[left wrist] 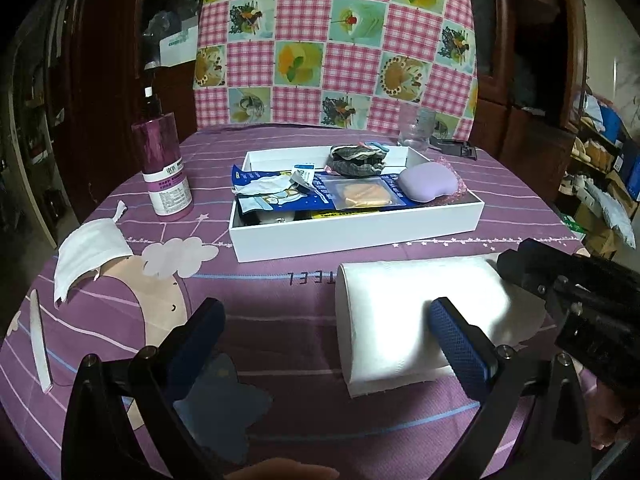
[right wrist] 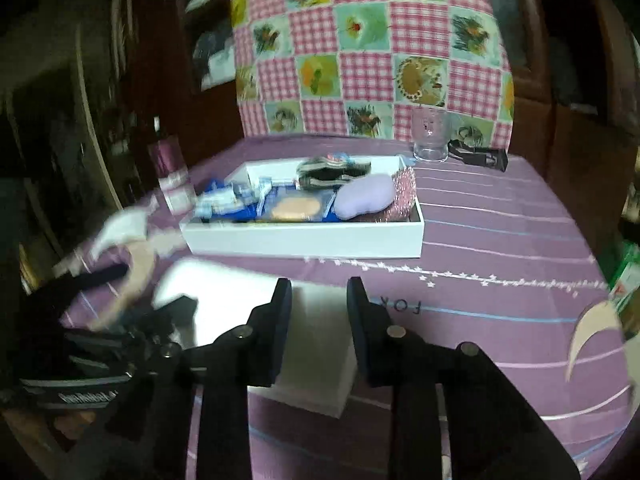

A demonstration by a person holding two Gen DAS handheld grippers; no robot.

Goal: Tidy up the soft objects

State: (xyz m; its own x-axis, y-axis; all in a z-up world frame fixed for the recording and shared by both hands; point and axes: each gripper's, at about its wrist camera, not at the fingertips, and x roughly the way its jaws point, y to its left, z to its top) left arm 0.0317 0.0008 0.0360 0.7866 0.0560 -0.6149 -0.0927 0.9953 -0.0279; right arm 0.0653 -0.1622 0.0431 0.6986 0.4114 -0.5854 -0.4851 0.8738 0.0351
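Two pairs of fingers work low over a purple striped surface (left wrist: 280,320). The left gripper (left wrist: 328,340) has its fingers spread wide, the right-hand pad touching the white paper roll (left wrist: 400,312), which lies on its side just in front of the white tray (left wrist: 352,232). The right gripper (right wrist: 318,320) has its fingers set narrow around the end of the same roll (right wrist: 316,360); whether they press it is unclear in the blurred view. Inside the tray lie a lilac cushion-like pad (left wrist: 428,182), blue packets (left wrist: 280,196) and a bundled dark cloth (left wrist: 358,158). Left of the tray stand a purple bottle (left wrist: 164,164) and, nearer, a white face mask (left wrist: 90,252). Behind the tray, a clear cup (left wrist: 416,126) stands before a pink checked cloth (left wrist: 336,40). Dark wooden cabinets (left wrist: 532,60) flank it, and cluttered shelves (left wrist: 600,168) fill the room's right side.
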